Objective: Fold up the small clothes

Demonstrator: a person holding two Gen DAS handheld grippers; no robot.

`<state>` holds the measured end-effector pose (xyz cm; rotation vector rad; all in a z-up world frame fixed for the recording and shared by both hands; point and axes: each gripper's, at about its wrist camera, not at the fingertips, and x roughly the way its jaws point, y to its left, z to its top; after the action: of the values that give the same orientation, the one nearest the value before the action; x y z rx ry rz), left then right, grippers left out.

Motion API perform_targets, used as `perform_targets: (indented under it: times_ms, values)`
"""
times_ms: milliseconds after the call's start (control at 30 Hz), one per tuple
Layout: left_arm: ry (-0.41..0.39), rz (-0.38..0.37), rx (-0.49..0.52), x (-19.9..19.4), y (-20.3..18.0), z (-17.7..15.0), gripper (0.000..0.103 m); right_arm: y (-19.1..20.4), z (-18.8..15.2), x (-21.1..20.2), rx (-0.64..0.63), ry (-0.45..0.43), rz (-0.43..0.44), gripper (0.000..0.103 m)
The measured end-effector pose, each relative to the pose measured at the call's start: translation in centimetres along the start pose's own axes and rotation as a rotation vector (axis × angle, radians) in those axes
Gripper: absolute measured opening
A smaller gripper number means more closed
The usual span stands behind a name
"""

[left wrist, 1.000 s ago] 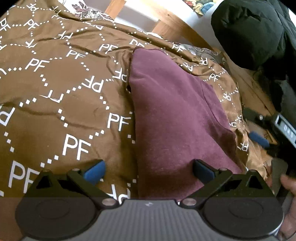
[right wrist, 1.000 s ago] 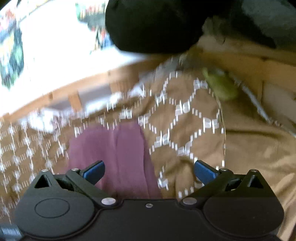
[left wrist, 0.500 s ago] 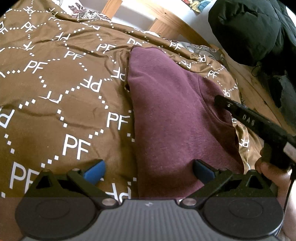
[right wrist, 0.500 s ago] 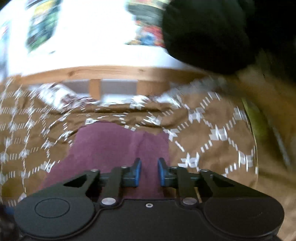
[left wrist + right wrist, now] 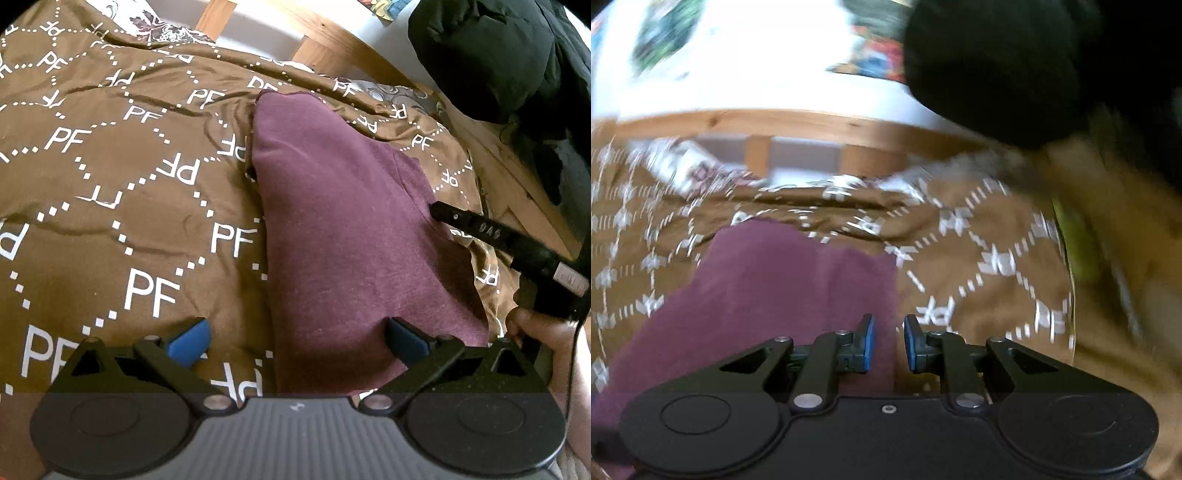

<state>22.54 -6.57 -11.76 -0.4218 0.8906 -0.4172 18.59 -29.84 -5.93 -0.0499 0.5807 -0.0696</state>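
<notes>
Two claws work over one maroon garment [image 5: 343,236], which lies folded into a long narrow shape on the brown bedspread [image 5: 110,192] printed with white "PF" letters and dotted diamonds. Seen from the left wrist, the left claw [image 5: 295,341] is released, its blue pads [image 5: 188,339] spread wide: one sits over the bedspread just left of the garment, the other over the garment's near end, and neither grips any cloth. At the garment's right edge the right claw [image 5: 436,212] comes in from the side as a dark bar with its tip touching the cloth where an upper layer steps down to a lower one; the person's hand [image 5: 535,328] shows behind it, near the garment's lower right corner. The right wrist view is blurred; there the right claw [image 5: 889,343] has its blue pads [image 5: 868,343] drawn close together with a narrow gap left between them, straddling the garment's [image 5: 775,295] right border, and I cannot tell whether any fabric is pinched. Beyond the garment's far end runs a wooden bed frame [image 5: 325,44], and a black bundle of clothing [image 5: 487,59] sits past the garment's far right corner.
</notes>
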Motion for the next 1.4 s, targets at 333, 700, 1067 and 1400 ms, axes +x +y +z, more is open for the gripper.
perform_targets:
  times_ms: [333, 700, 1067, 1400]
  values:
    - [0.003, 0.003, 0.014, 0.0, -0.1, 0.0, 0.103, -4.2, -0.3, 2.7, 0.350, 0.038, 0.229, 0.067]
    - [0.003, 0.006, 0.018, 0.1, -0.1, 0.0, 0.103, -2.0, -1.2, 4.3, 0.205, 0.099, 0.175, 0.065]
    - [0.003, 0.005, 0.018, 0.0, -0.1, 0.0, 0.103, -2.1, -1.3, 4.3, 0.218, 0.105, 0.172, 0.065]
    - [0.004, 0.006, 0.019, 0.0, -0.1, 0.0, 0.103, -2.2, -1.3, 4.3, 0.228, 0.106, 0.192, 0.056]
